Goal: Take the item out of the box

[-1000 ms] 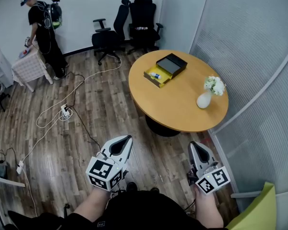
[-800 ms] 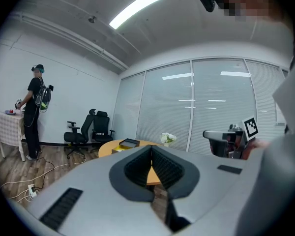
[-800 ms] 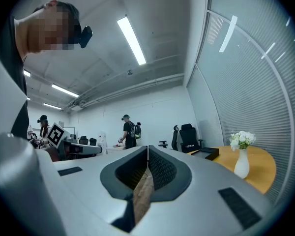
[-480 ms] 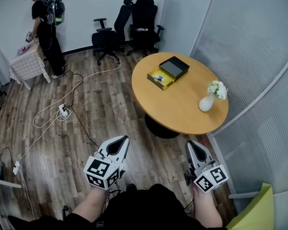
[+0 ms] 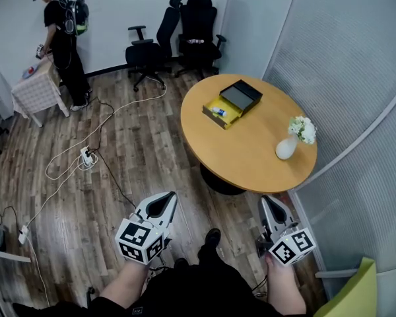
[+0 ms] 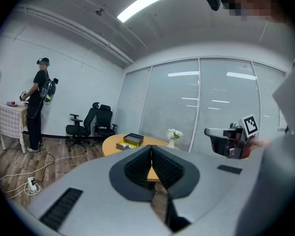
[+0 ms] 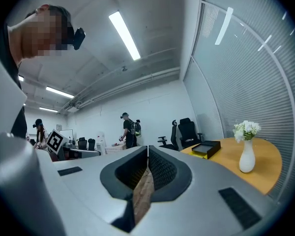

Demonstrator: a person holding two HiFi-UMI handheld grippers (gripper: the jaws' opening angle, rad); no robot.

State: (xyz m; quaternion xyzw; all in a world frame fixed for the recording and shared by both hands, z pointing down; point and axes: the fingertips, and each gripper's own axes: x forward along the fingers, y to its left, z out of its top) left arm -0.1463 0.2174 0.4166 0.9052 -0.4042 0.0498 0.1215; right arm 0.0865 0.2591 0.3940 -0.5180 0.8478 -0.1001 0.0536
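Office room, round tabletop (image 5: 251, 152) ahead. Item (image 5: 217, 111) lies in the open box (image 5: 238, 98), untouched. My left tool (image 5: 171, 196) and right tool (image 5: 268, 199), both pressed together and empty, are well short of the box. Whole task left.

box (image 5: 232, 102): is sitting on the table's (image 5: 251, 147) far side, item (image 5: 218, 111) lying inside
vase (image 5: 286, 148): is standing right of the box
chairs (image 5: 185, 35): are standing behind the table

The head view looks steeply down from high above the floor (image 5: 152, 144), well back from the round table (image 5: 251, 144). Both gripper views face roughly level across the room — sharing that table, the box (image 5: 232, 102) and vase (image 5: 286, 148).
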